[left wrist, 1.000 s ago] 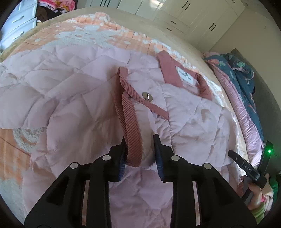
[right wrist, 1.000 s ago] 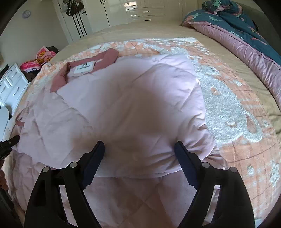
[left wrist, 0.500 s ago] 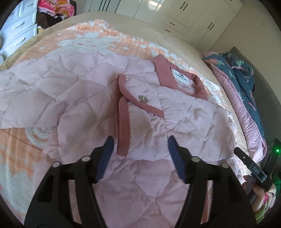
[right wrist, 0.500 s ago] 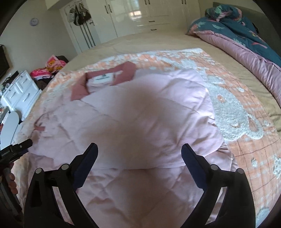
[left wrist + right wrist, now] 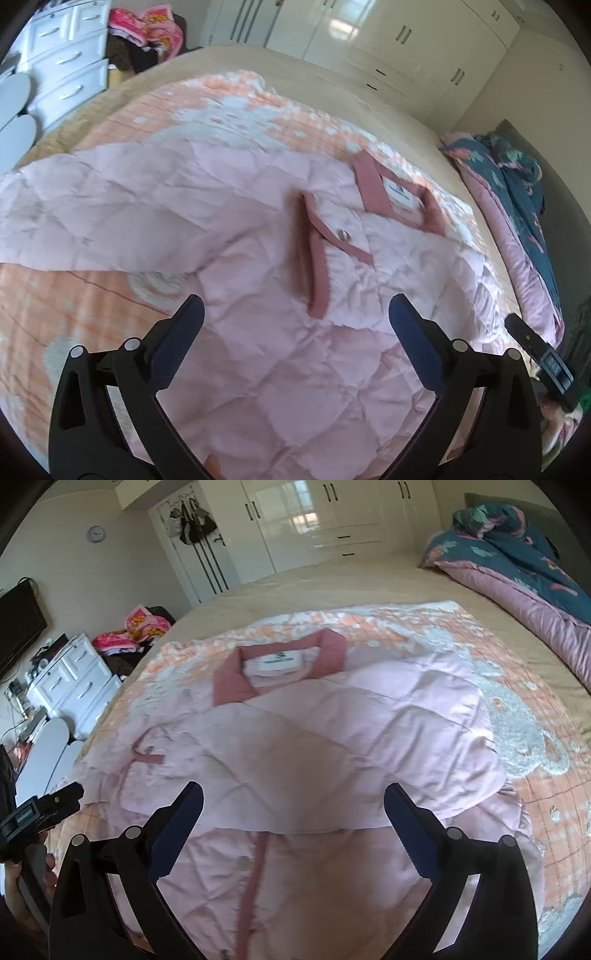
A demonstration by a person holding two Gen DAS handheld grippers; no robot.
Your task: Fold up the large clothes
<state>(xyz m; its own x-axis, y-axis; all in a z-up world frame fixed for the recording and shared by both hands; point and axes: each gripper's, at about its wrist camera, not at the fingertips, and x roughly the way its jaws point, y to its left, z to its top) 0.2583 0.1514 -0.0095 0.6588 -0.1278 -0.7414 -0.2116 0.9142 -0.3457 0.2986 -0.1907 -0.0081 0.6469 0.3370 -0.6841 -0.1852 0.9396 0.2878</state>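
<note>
- Left wrist view: left claw spread wide, grasping nothing; the quilted pink jacket lies on the bed just ahead, its ribbed cuff between the fingertips.
- Right wrist view: right claw likewise released above the folded sleeve; probably soft, puffy and springy, so pinch the trimmed edges.

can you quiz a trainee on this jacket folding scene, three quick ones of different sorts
1. True or false: the left gripper is shut on the dark pink cuff.
2. Multiple choice: the white label sits A) inside the collar, B) on the cuff, C) on the floral duvet.
3. Fill in: the pink quilted jacket lies on an orange-and-white ____.

Key: 1 false, its jaws stand wide open and hold nothing, as do those of the right gripper; 2 A; 3 blanket.
</note>
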